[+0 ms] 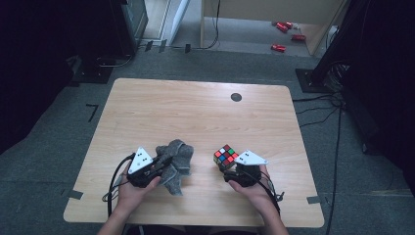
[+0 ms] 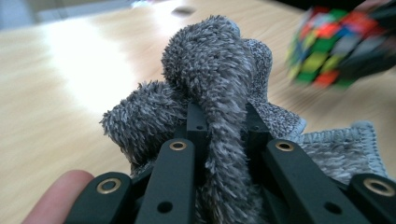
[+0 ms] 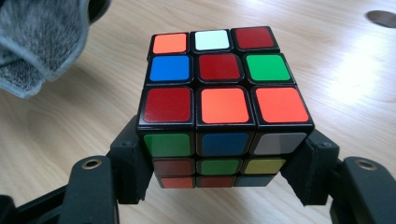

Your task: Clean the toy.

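Holding the grey cloth (image 2: pixel 219 93) between its fingers (image 2: pixel 180 177), the left gripper (image 1: pixel 157 164) is pinching only a narrow fold of the fluffy fabric, with its fingers closed tight on it, while the rest of the cloth is hanging loose and partly lying on the surface (image 1: pixel 195 112) near the front left. The right gripper (image 1: pixel 230 169) is gripping the colour cube (image 3: pixel 224 102) by two opposite sides, its fingers (image 3: pixel 128 163) standing about half open around the lower layer, and the cube is sitting just above the surface at the front right, near the cloth but apart from it. The risk here is that the cloth is slipping out, because the soft pile is giving the fingers little to bite on. The cube is also turning easily on its own layers, so a push from the cloth on the top face is likely rotating a layer or tilting the cube out of the hold. The loose cloth edge is possibly catching on the gripper as well.
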